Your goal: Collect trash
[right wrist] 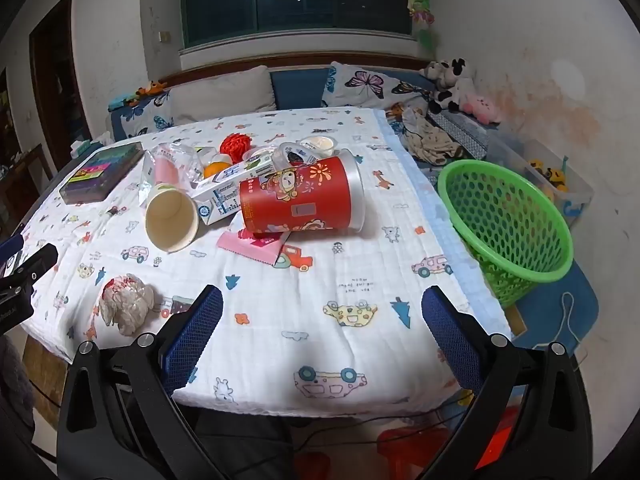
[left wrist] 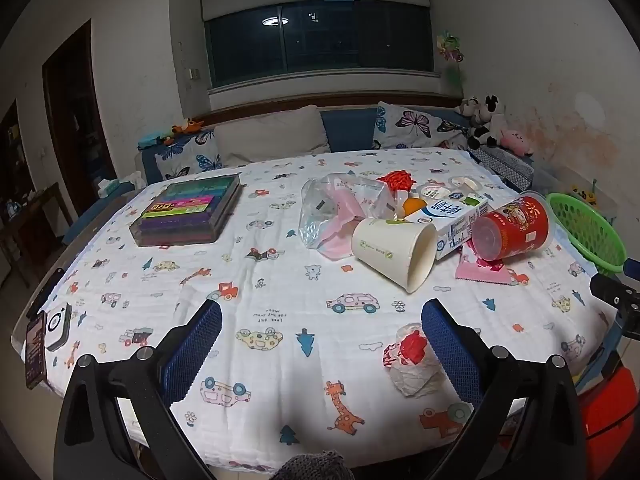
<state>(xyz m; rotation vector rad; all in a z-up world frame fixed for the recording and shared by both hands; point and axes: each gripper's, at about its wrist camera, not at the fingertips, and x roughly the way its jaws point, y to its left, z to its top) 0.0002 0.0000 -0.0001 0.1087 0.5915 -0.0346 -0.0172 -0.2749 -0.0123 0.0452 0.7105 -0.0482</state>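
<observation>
— What are you looking at, biggest first?

— I'm eyeing the green basket (right wrist: 508, 232) leaning at the right edge of the surface (right wrist: 320, 320). The red cup (right wrist: 300, 200) is lying on its side mid-surface: light, thin-walled, so I'm planning to pinch its rim. The crumpled wrapper (left wrist: 412, 360) is sitting just beside my left hand-held gripper (left wrist: 320, 344); soft, squashes anywhere.

— And your right hand-held gripper (right wrist: 322, 332)?

— Both are hanging apart, gripping nothing.

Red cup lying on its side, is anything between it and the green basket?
Nothing visible. Only bare tablecloth lies between the red cup and the green basket, which sits just beyond the table's right edge.
</observation>
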